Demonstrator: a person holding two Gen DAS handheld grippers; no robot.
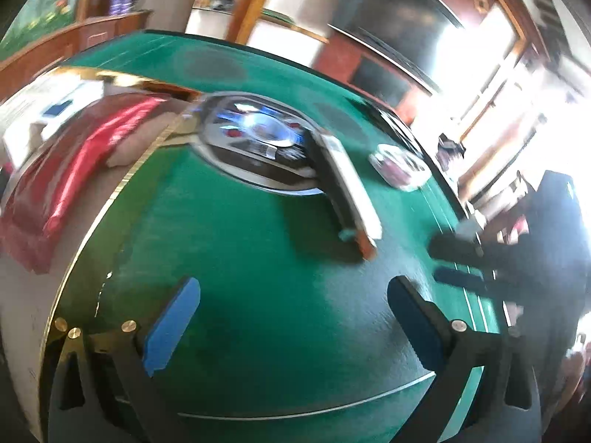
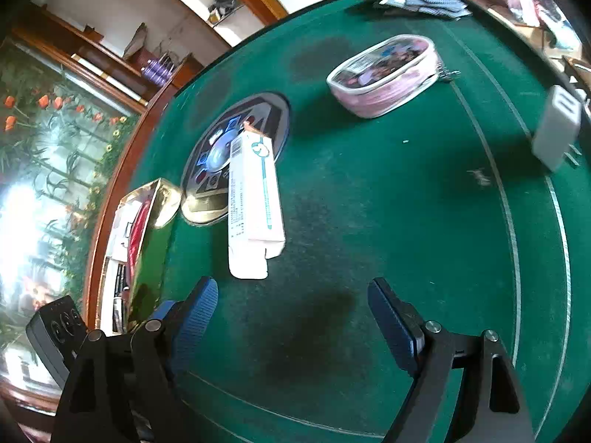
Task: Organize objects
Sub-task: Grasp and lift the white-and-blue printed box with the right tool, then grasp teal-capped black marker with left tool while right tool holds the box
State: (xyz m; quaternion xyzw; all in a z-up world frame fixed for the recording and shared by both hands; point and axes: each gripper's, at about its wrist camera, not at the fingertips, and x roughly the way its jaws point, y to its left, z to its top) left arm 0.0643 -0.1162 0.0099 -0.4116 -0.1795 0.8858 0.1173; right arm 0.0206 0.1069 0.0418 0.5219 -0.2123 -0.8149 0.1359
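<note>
Now both tongs hang released and empty over the green felt tabletop (image 2: 369,192), so the right tongs (image 2: 291,317) should approach the long white cardboard box (image 2: 253,199), at eleven o'clock, squarely across its narrow width.

Left view motion-blurred, window (image 1: 517,85) glare; fisheye warp.

Left gripper (image 1: 291,317) and right gripper (image 2: 291,313) hover, jaws spread wide, empty.
</note>
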